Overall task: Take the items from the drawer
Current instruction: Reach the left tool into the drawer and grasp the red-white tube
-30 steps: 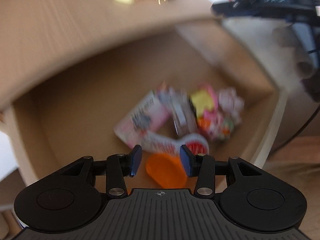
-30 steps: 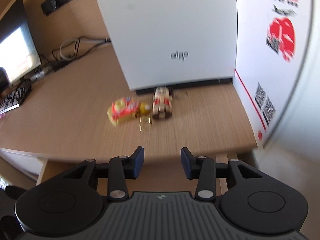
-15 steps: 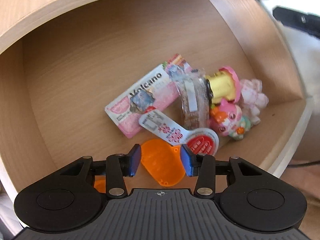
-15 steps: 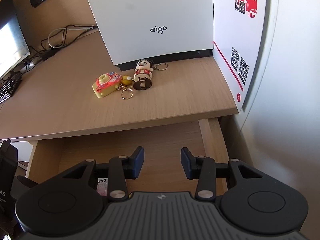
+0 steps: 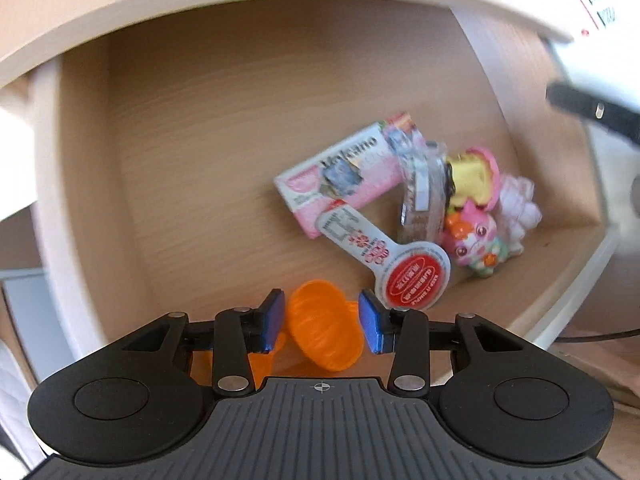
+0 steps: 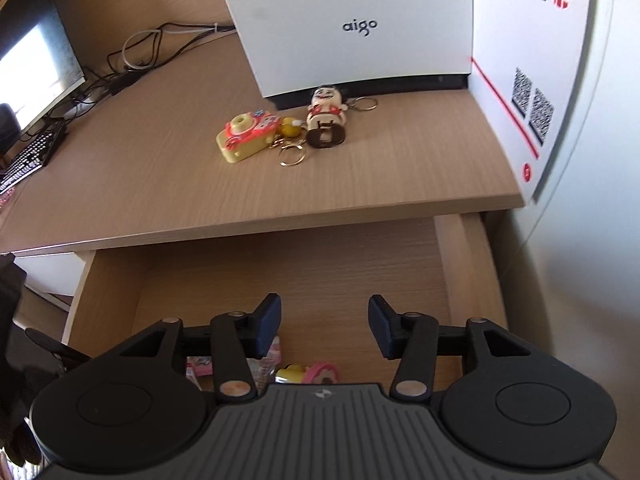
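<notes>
The open wooden drawer [image 5: 192,168] holds a pink Volcano box [image 5: 340,176], a white paddle-shaped pack with a red round label [image 5: 404,276], a clear snack packet [image 5: 424,200] and several small toys [image 5: 476,240]. An orange plastic cup [image 5: 324,340] lies at the drawer's near edge. My left gripper [image 5: 323,322] hangs just over it, open, its blue pads either side of the cup with a slim gap. My right gripper [image 6: 325,324] hovers above the drawer [image 6: 296,264], its jaws opening with nothing between them.
On the desktop [image 6: 400,168] lie a yellow toy-camera keychain [image 6: 246,136] and a figure keychain [image 6: 326,114] in front of a white aigo case [image 6: 352,20]. A white printed box [image 6: 532,80] stands right. A monitor [image 6: 36,52], keyboard [image 6: 28,156] and cables [image 6: 148,48] are far left.
The left view has swung so the drawer's items sit further right, with the orange cup between the pads. The right gripper sank toward the drawer and its jaws spread wider.
</notes>
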Demonstrator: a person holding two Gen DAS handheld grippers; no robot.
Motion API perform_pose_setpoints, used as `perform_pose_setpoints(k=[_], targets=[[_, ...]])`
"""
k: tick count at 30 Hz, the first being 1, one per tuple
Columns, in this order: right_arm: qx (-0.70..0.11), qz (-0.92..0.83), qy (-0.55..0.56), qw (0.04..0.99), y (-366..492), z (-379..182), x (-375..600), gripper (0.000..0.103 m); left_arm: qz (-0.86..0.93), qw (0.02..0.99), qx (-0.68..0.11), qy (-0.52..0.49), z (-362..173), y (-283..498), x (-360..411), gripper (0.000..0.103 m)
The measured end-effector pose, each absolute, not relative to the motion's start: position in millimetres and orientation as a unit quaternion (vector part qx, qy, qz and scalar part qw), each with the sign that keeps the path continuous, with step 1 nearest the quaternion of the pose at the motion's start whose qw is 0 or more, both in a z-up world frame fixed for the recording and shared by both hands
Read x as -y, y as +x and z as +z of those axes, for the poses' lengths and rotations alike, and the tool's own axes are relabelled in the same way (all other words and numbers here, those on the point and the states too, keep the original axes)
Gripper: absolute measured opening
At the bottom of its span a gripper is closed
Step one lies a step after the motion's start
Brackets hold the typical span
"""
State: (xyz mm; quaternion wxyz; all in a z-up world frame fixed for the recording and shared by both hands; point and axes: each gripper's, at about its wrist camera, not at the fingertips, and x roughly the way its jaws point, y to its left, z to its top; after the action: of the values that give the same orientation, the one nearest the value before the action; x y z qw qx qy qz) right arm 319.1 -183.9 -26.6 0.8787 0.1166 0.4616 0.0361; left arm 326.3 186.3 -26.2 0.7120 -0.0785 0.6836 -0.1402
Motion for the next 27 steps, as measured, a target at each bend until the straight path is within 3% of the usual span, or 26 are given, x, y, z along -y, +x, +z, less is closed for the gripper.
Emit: perform_pose_setpoints(k=[5, 16, 27], targets=[[-0.471, 0.034, 0.119, 0.874, 320, -33, 181, 0.05, -0.146, 0.705, -0.692, -0.052, -19, 326, -201, 0.038], [-0.482, 0.035, 0.12, 0.867, 322, -41, 176, 0.05, -0.131, 0.674, -0.726, -0.037, -49, 334, -182, 0.038], [-0.485, 0.025, 0.123, 0.866, 322, -45, 182, 0.05, -0.127, 0.725, -0.672, -0.083, -47, 376, -164, 0.038]])
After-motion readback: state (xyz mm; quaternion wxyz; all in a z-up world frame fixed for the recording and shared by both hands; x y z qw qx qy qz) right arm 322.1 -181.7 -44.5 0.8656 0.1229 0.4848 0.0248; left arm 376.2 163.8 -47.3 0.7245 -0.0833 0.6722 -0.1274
